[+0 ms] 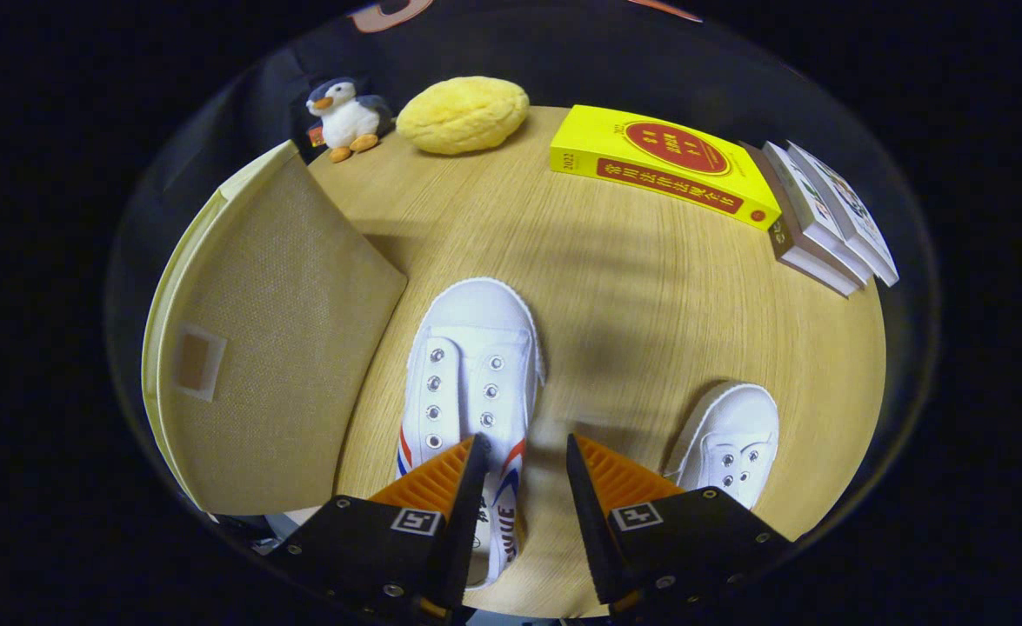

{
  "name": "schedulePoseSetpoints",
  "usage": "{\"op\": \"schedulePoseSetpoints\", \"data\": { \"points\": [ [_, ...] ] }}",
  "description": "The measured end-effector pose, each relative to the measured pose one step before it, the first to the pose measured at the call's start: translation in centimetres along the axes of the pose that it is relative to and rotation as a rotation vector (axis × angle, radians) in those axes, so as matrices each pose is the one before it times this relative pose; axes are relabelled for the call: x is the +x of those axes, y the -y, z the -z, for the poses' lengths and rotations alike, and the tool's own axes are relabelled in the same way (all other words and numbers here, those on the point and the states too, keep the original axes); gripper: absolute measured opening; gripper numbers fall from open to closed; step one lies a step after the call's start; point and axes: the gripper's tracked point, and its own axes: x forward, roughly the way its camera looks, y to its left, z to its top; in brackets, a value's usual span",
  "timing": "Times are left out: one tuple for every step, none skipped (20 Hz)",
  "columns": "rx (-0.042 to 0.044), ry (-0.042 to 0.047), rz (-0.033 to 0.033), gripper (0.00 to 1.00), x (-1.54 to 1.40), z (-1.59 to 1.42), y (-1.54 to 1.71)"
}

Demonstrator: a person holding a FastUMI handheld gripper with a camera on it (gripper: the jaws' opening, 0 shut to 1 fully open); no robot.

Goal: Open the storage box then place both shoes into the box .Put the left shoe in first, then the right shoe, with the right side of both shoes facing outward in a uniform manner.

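Fingers [525, 452] hang open above the bench [632, 287].
One white shoe [474, 365] lies partly under the left one, beside the box [276, 348].

The thick yellow book [650, 161] lying far right bears "2022" on its spine, beside red Chinese characters. Dark letters on the near white canvas shoe [476, 365] are half hidden. The gripper [526, 439], fingers apart, carries two square black-and-white markers [415, 521].

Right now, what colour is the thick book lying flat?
Bright yellow with a red oval; the book shows best in the gripper view.
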Motion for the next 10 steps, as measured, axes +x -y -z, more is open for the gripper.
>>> {"op": "schedulePoseSetpoints", "data": {
  "points": [
    [-0.02218, -0.02297, -0.00597, 0.55, -0.266, 0.190, -0.140],
    [-0.01714, -0.01956, 0.00477, 0.55, -0.188, 0.284, 0.240],
    [-0.01234, -0.01889, 0.00977, 0.55, -0.118, 0.366, 0.412],
    [0.00250, -0.02349, -0.02494, 0.57, 0.006, 0.467, -0.297],
    [0.01053, 0.00238, -0.02640, 0.60, 0.104, -0.136, -0.552],
    [0.00050, 0.02732, -0.00158, 0.64, 0.201, -0.642, -0.166],
    [-0.01678, 0.02523, 0.02766, 0.65, 0.264, -0.586, 0.599],
    [-0.01646, 0.00534, 0.00148, 0.65, 0.289, -0.342, -0.257],
    [-0.02447, -0.00299, 0.00661, 0.66, 0.469, -0.009, -0.489],
    [-0.03107, -0.00452, 0.01196, 0.66, 0.311, -0.032, -0.181]
  ]
}}
